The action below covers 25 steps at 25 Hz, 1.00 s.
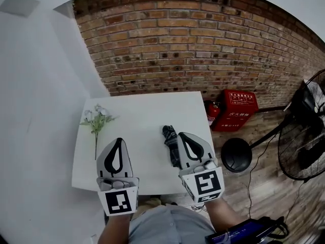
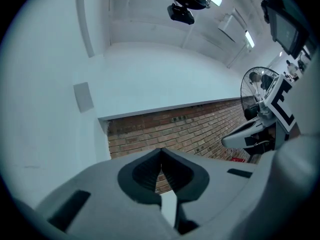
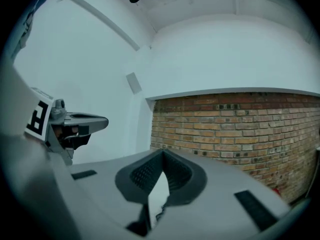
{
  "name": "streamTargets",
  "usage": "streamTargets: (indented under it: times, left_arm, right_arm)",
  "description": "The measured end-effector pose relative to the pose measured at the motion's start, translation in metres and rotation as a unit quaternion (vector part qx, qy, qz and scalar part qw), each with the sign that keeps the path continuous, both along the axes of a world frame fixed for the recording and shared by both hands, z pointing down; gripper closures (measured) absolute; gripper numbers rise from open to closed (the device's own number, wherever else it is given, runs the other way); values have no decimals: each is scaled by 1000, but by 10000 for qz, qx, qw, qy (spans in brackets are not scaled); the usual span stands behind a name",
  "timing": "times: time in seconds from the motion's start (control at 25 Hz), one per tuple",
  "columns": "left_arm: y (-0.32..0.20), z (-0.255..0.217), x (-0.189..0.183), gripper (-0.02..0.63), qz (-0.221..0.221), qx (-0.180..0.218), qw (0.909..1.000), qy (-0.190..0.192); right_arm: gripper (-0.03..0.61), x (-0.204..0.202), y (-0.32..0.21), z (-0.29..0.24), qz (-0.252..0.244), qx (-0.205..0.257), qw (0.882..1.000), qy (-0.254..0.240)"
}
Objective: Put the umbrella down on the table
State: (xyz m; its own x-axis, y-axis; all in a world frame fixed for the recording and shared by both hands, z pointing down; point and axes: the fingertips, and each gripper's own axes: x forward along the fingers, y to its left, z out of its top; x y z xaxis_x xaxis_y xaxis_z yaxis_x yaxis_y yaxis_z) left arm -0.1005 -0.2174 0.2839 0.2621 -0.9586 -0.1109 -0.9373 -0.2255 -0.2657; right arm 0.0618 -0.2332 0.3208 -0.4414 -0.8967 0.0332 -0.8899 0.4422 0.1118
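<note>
Your right gripper (image 1: 183,136) is clenched on nothing: its own view shows the two dark pads meeting at the tip, with only a pale sliver of tabletop behind them. Your left gripper (image 1: 119,141) reads the same, tips together and empty. Both point toward 12 o'clock in the head view, side by side and apart from each other. Each gripper view looks out at the brick wall (image 1: 203,39) rather than down, so I judge you hold them level and clear of the surface, a resting pose rather than a working one.

Just beside the right gripper, at its 9 o'clock, the umbrella (image 1: 170,145) lies folded and dark on the white table (image 1: 147,111), about 3 o'clock from the table's middle. Part of it is hidden behind the gripper, and I cannot tell whether the two touch. With the umbrella flat on the table and neither gripper on it, the placing looks finished.

Further out, at 10 o'clock from the table's middle, a flower sprig (image 1: 96,121) lies well apart from the umbrella. Past the table's edge at 2 o'clock stands a red box (image 1: 234,110), and a fan (image 1: 304,131) sits at 3 o'clock on the floor.
</note>
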Motion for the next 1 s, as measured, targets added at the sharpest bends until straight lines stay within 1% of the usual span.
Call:
streamTargets:
  times: [0.28, 0.4, 0.6, 0.84, 1.0]
  left_arm:
    - [4, 0, -3, 606, 4, 7, 10000, -17]
    - [3, 2, -5, 606, 2, -17, 10000, 7]
    - [2, 4, -8, 606, 61, -34, 10000, -55]
    - [-2, 8, -13, 606, 65, -121, 9999, 6]
    - [-6, 12, -16, 606, 79, -122, 9999, -19]
  right_arm:
    - [575, -6, 3, -4, -47, 25, 10000, -45]
    - [575, -10, 3, -1, -56, -21, 10000, -30]
    - [575, -15, 2, 2, -50, -69, 10000, 8]
    - [575, -21, -1, 3, -7, -265, 9996, -50]
    - [575, -19, -6, 9, 35, -212, 9998, -5]
